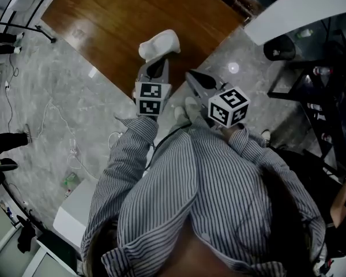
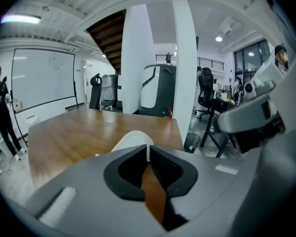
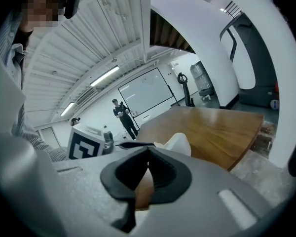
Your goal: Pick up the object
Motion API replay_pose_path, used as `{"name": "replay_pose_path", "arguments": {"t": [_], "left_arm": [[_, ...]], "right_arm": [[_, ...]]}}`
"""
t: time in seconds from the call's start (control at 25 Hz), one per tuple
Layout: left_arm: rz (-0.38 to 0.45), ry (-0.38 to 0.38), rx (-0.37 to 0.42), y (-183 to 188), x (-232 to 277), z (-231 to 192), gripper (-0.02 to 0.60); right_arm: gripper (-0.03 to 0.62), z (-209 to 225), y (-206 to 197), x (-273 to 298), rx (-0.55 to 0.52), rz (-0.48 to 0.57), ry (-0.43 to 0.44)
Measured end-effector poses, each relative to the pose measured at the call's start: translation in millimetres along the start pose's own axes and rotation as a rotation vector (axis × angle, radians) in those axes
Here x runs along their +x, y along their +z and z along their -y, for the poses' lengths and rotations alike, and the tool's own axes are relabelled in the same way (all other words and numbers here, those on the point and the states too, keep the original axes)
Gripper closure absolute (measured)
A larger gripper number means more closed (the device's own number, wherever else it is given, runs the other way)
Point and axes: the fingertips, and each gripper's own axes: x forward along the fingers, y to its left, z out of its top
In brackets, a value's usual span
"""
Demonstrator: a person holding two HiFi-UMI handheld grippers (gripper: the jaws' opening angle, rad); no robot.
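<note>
Brown wooden counter (image 1: pixel 104 22) holds a white rounded object (image 1: pixel 160 44) at its near edge, lying crosswise just ahead of the nearer left hand-held gripper (image 1: pixel 155 69). Left gripper view: jaws together, empty. Right gripper view: right hand-held gripper (image 3: pixel 148 152) likewise closed, with the object ahead and slightly right.

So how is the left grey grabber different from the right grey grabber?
The grey left gripper points straight at the lumpy white object on the brown wooden table. The grey right gripper points beside it, over the grey stone floor. The left gripper's marker cube sits square, while the right gripper's marker cube is tilted corner-on. Both have jaws shut on nothing.
</note>
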Motion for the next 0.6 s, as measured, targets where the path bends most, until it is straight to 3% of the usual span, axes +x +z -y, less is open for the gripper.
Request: {"name": "replay_pose_path", "arguments": {"t": [0.08,0.24,0.6], "left_arm": [[-0.061,0.030,0.071,-9,17,-5,0.525],[-0.168,0.119,0.230,-24,43,-19,0.520],[-0.207,0.095,0.358,-30,55,-21,0.463]], "right_arm": [[0.592,7,-2,1,0.015,-0.013,0.004],[0.592,19,-4,3,0.042,-0.026,0.009],[0.592,36,-5,6,0.081,-0.035,0.014]]}}
